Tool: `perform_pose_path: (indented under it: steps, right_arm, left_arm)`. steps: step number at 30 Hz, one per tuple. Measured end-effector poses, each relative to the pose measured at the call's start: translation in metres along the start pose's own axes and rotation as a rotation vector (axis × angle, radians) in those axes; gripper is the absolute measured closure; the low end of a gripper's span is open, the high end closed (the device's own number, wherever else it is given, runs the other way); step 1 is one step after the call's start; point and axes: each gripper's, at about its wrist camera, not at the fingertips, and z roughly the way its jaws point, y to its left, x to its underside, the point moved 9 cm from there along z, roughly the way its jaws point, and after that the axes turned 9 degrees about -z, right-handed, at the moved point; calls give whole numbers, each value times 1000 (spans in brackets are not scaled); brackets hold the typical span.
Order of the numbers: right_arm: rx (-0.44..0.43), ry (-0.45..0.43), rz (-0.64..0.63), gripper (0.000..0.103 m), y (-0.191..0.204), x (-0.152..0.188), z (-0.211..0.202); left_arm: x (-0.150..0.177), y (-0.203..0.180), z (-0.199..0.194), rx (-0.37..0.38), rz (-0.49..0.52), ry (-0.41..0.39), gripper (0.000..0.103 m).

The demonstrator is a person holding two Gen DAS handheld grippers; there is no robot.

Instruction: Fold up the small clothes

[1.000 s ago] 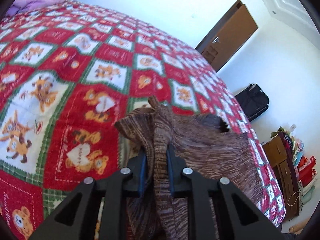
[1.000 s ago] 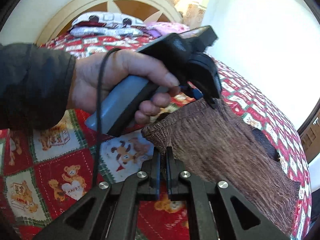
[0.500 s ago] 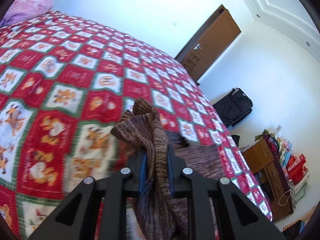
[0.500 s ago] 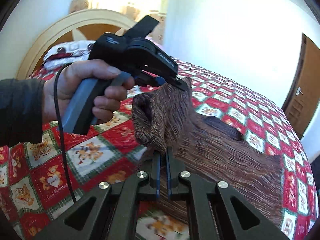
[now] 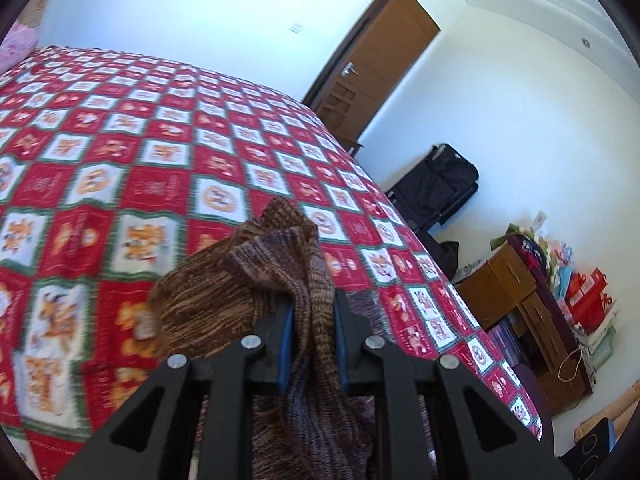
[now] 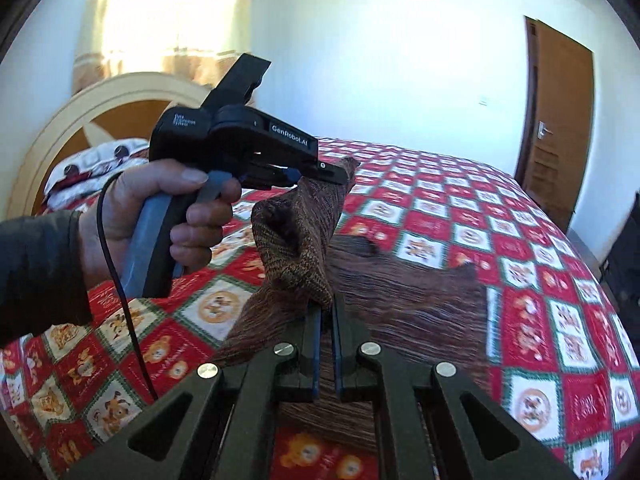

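Observation:
A brown knitted garment (image 6: 404, 292) lies partly on the red teddy-bear bedspread (image 6: 520, 240), with one edge lifted. My left gripper (image 5: 312, 312) is shut on a bunched corner of the garment (image 5: 288, 264). It also shows in the right wrist view (image 6: 340, 174), held by a hand, pinching the raised corner. My right gripper (image 6: 327, 312) is shut on another corner of the same edge, so the cloth sags in a fold (image 6: 292, 240) between the two grippers.
The bedspread (image 5: 120, 140) covers the whole bed. A headboard (image 6: 80, 120) and pillows are at the far end. A brown door (image 5: 372, 60), a black bag (image 5: 436, 184) and a wooden chest with boxes (image 5: 532, 304) stand beyond the bed's right edge.
Both grippers have lifted the held edge of the garment higher off the bed and carried it toward the door end. The grips have not changed.

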Motion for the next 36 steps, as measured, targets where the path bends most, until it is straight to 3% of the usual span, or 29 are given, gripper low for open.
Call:
perform_pose_path:
  steps: [15,24,29,36]
  right_arm:
    - [62,83,198,100,-76,68,-14]
    - [-5,173,316,102,-84,116,-12]
    - [50,163,355,101,-110,113,-13]
    - [-14,163,359,100,-116,93,9]
  left_arm:
    - [37,-49,85,-51,90,129,84]
    - [59,-67,118,-90,165,185,84]
    - [61,-69,121,-103,186,191,84]
    - [59,-68,119,-100,178,185,84]
